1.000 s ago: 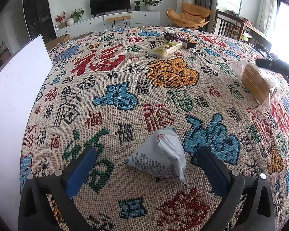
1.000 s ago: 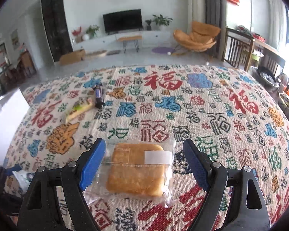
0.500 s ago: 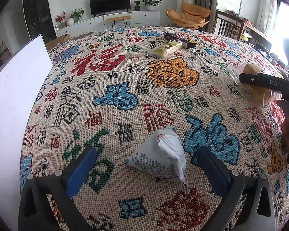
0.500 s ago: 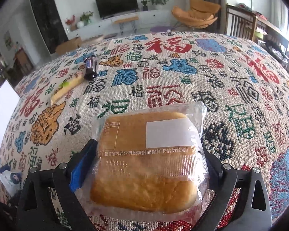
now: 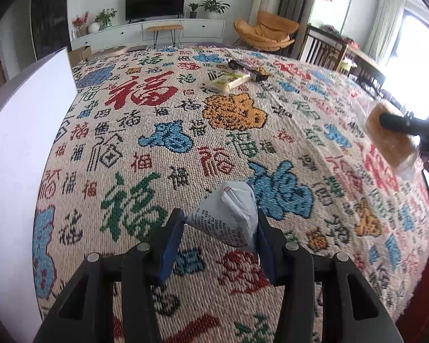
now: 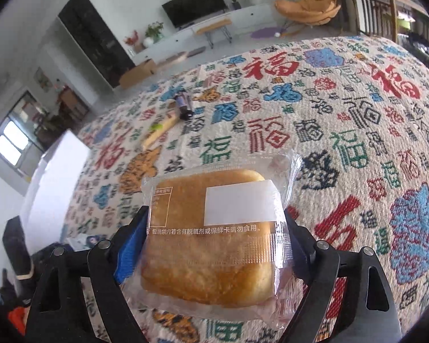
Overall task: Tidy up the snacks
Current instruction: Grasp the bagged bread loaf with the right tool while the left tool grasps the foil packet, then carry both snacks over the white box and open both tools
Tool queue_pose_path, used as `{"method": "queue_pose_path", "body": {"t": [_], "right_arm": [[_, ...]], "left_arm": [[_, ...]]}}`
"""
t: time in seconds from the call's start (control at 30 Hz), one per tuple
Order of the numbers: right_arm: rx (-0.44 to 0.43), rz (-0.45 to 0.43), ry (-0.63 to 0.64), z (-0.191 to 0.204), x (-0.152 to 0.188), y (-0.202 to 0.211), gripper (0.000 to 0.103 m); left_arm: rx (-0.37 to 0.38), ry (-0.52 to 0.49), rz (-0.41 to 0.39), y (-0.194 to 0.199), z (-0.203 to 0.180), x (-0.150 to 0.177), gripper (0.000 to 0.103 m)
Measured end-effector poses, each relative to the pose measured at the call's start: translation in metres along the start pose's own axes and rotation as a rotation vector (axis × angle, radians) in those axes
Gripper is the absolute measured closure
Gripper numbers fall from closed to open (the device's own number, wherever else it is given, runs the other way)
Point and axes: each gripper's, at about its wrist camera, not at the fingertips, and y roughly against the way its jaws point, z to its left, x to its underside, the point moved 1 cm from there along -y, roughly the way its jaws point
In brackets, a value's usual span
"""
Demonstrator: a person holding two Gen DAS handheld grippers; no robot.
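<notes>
As far as I can judge, the sorting is barely begun: a yellow snack pack and a dark bar lie far across the patterned cloth, just beside each other. My left gripper is closing on the white triangular packet, pads touching its sides. My right gripper, jaws wide and closing, clamps the wrapped bread above the cloth.
</notes>
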Motion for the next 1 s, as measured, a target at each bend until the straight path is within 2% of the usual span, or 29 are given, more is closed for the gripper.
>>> {"method": "queue_pose_path", "body": {"t": [0.07,0.13,0.2,0.27,0.33,0.4,0.5,0.57,0.6,0.63,0.67,0.7,0.77,0.83,1.0], "right_arm": [[-0.010,0.007,0.037,0.013,0.005,0.011,0.017],[-0.037,0.018,0.066,0.030,0.010,0.018,0.017],[-0.074,0.029,0.099,0.055,0.010,0.021,0.017],[-0.139,0.036,0.138,0.091,0.005,0.025,0.017],[-0.232,0.039,0.199,0.145,-0.002,0.032,0.017],[-0.325,0.045,0.277,0.205,-0.009,0.037,0.017],[-0.461,0.056,0.395,0.306,-0.015,0.041,0.015],[-0.517,0.049,0.451,0.373,-0.016,0.033,0.013],[-0.543,0.072,0.467,0.399,-0.015,0.021,0.013],[-0.557,0.136,0.485,0.425,-0.012,0.003,0.013],[-0.526,0.225,0.504,0.447,-0.008,-0.017,0.013],[-0.488,0.266,0.509,0.464,-0.004,-0.030,0.013],[-0.518,0.157,0.568,0.486,-0.001,-0.022,0.013],[-0.477,0.061,0.660,0.497,0.005,-0.012,0.013],[-0.425,0.047,0.677,0.473,0.010,-0.017,0.013]], "left_arm": [[0.063,0.062,-0.042,0.024,0.005,0.004,0.055],[0.094,0.104,-0.081,0.051,0.010,0.004,0.055],[0.132,0.145,-0.128,0.086,0.017,0.002,0.055],[0.141,0.179,-0.181,0.129,0.030,-0.002,0.055],[0.099,0.187,-0.236,0.171,0.050,-0.007,0.055],[0.024,0.202,-0.279,0.208,0.079,-0.009,0.054],[-0.137,0.252,-0.324,0.251,0.136,-0.003,0.052],[-0.279,0.296,-0.315,0.267,0.176,0.007,0.033],[-0.336,0.313,-0.310,0.271,0.191,0.012,0.016],[-0.397,0.332,-0.306,0.275,0.207,0.020,0.013],[-0.450,0.348,-0.292,0.277,0.220,0.028,0.013],[-0.479,0.363,-0.274,0.278,0.231,0.036,0.013],[-0.477,0.404,-0.268,0.281,0.249,0.055,0.013],[-0.473,0.440,-0.271,0.281,0.259,0.070,0.013],[-0.440,0.479,-0.260,0.262,0.261,0.082,0.013]]}}
